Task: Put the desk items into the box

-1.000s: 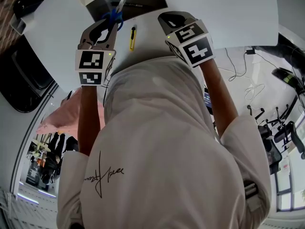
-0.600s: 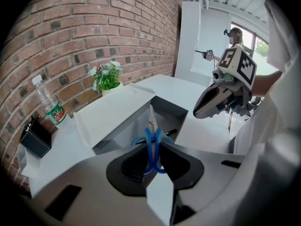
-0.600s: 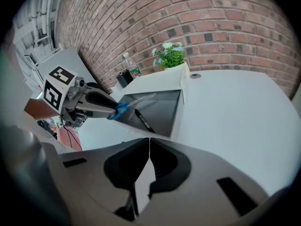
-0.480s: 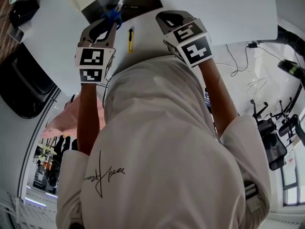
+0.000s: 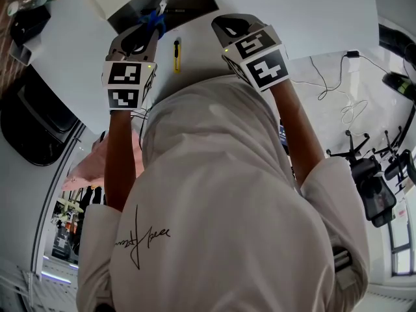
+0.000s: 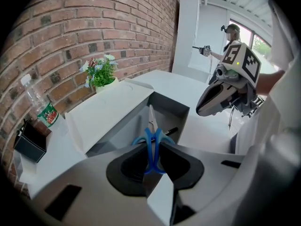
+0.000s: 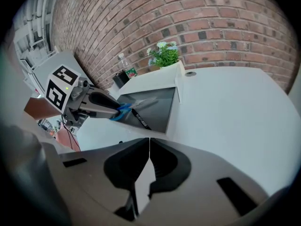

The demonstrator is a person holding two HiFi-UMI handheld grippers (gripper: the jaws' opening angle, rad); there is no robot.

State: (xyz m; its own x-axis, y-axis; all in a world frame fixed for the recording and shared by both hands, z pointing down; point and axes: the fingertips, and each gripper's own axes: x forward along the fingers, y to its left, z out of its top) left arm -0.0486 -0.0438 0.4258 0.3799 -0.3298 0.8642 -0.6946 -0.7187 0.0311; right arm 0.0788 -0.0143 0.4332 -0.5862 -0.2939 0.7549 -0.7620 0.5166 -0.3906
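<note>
Scissors look: the scissors (image 6: 150, 140) have two bright blue ring handles and thin silver blades that come to a point.
Scissors place: the blue handles sit pinched between the jaws of the left gripper (image 5: 144, 36). The blades stick straight out in front of it, over the open box (image 6: 175, 108).
Left gripper: its jaws are squeezed onto the blue handles and hold the scissors up off the table (image 7: 225, 112).
Right gripper: the right gripper (image 7: 149, 147) has its jaws pressed together with nothing between them. It is up in the air, a little to the right of the left gripper.
How many: one pair of scissors, one black pen (image 7: 140, 119), one yellow cutter (image 5: 177, 52), one box, two grippers.
Box: it is white outside and grey inside. Its lid flap is folded back on the far side, away from both grippers. It sits just in front of the left gripper.
Inside the box: only the black pen shows. It lies flat on the grey bottom, below and just past the scissors.
Yellow cutter: it lies on the white table outside the box, between the two grippers and closer to the left one.
Behind the box: a small plant (image 6: 101, 72) with white flowers, a clear bottle (image 6: 42, 105) and a black holder (image 6: 30, 142) stand by the brick wall, far from the left gripper.
</note>
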